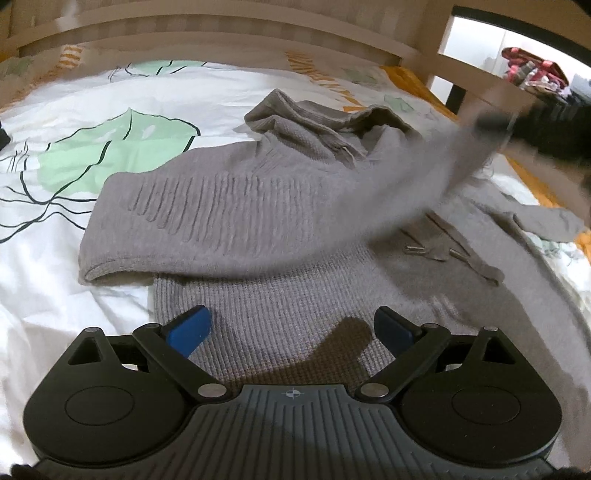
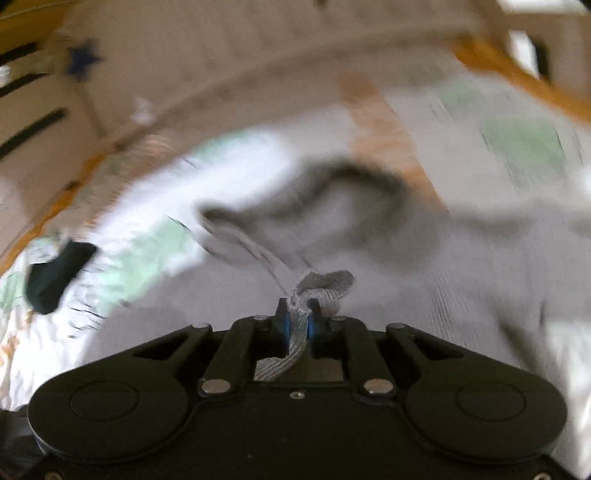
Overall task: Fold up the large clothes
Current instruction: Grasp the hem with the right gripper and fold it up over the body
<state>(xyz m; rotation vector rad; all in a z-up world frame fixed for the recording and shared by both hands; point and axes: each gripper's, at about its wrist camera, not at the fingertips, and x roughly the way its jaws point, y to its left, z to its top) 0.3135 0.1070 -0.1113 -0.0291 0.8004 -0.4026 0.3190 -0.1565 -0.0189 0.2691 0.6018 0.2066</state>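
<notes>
A large grey knit sweater (image 1: pixel 240 206) lies spread on the bed, its left sleeve folded across the chest. My left gripper (image 1: pixel 291 317) hangs open just above the ribbed lower body, nothing between its blue pads (image 1: pixel 192 328). At the right, a blurred grey sleeve (image 1: pixel 424 173) stretches up off the bed toward a dark blurred shape (image 1: pixel 495 122). In the right wrist view my right gripper (image 2: pixel 298 306) is shut on a bunched piece of that grey knit sleeve (image 2: pixel 325 280), which sticks out past the fingertips. The picture there is smeared by motion.
The sweater lies on a white bedspread (image 1: pixel 110 155) with green leaf prints. A wooden bed frame (image 1: pixel 221 33) runs along the far side. Drawstrings with metal tips (image 1: pixel 436 247) lie on the sweater. A dark object (image 2: pixel 55 273) sits on the bed at left.
</notes>
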